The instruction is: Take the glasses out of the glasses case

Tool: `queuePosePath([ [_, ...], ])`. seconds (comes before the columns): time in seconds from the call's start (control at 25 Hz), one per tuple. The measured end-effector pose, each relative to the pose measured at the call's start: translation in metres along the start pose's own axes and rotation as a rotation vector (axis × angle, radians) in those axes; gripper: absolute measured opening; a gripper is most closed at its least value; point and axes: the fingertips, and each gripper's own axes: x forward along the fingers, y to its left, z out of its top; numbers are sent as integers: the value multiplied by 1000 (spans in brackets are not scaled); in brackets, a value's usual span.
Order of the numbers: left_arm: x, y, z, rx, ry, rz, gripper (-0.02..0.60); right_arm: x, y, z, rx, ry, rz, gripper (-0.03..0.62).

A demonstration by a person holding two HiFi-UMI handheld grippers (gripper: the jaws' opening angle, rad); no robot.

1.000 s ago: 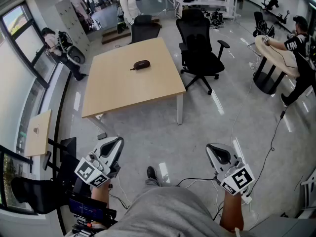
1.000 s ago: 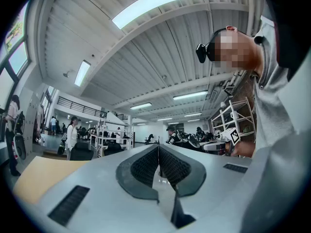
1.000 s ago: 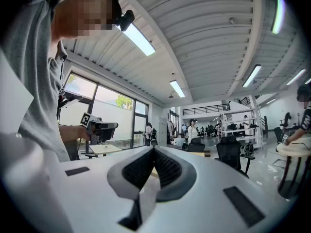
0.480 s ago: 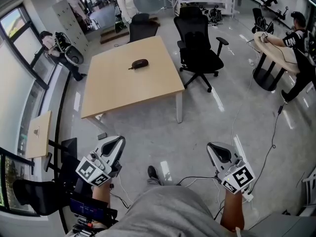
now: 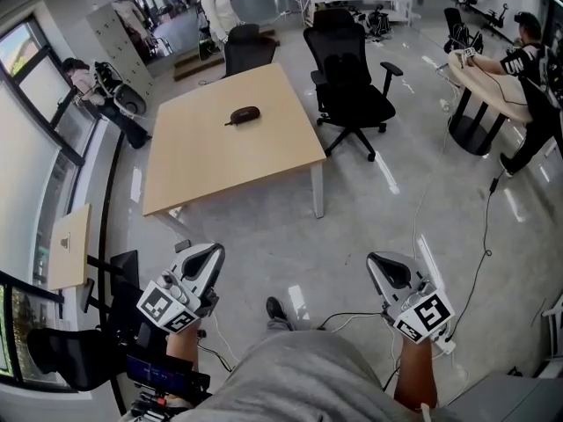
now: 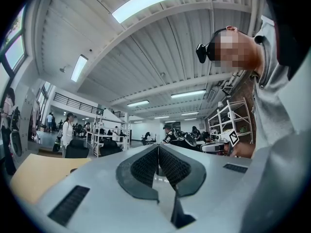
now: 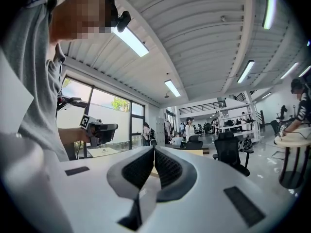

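Observation:
A dark closed glasses case (image 5: 242, 113) lies on a light wooden table (image 5: 211, 161) far ahead of me in the head view. My left gripper (image 5: 209, 255) is held low at the left, close to my body, well short of the table. My right gripper (image 5: 383, 268) is held low at the right, over the floor. Both are shut with the pads pressed together and nothing between them, as the left gripper (image 6: 157, 155) and the right gripper (image 7: 153, 155) show in their own views. The glasses are hidden.
Black office chairs (image 5: 347, 86) stand at the table's far and right sides. A cable (image 5: 449, 236) runs across the grey floor at the right. A round table (image 5: 484, 86) with a seated person is at the far right. A small side table (image 5: 69, 246) stands at the left.
The table and case have shifted slightly lower and nearer in the head view as the view moved forward. Both grippers stay shut and low.

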Motion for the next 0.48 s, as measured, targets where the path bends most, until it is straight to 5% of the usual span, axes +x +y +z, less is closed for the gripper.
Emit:
queuePosePath([
  [0.48,5,27,-17,-46,21,-3,7,30,-6,-12,9,54,-8,8],
])
